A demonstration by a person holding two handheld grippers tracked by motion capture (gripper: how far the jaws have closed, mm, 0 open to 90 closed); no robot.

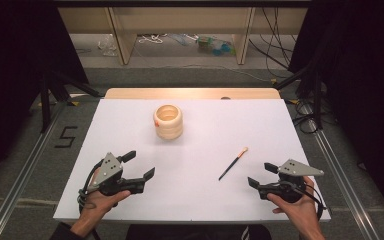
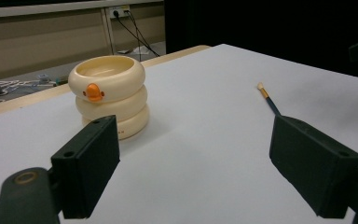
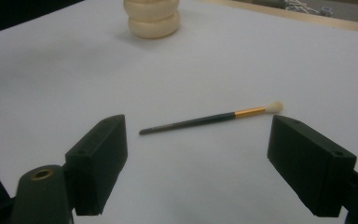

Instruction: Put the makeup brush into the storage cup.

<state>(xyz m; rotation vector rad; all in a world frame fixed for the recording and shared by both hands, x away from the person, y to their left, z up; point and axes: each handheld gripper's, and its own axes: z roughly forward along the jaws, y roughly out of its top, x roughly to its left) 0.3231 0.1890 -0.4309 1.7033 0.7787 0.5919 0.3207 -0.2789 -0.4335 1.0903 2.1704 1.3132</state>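
Brush [image 3: 212,119] lies flat on the white bench [image 1: 130,125], just ahead of the right tongs [image 1: 261,175], whose jaws stand spread and empty; its tip points away. The left tongs [image 1: 141,165] hover spread and empty too. Farther back stands the cream ringed cup [image 1: 168,121]. Judging by this, the reach hasn't begun: next the right tongs must straddle the thin handle squarely.

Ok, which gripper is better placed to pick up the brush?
Right, probably. The right gripper is open and nearer the brush, which lies just ahead of its jaws; the left gripper is farther away.
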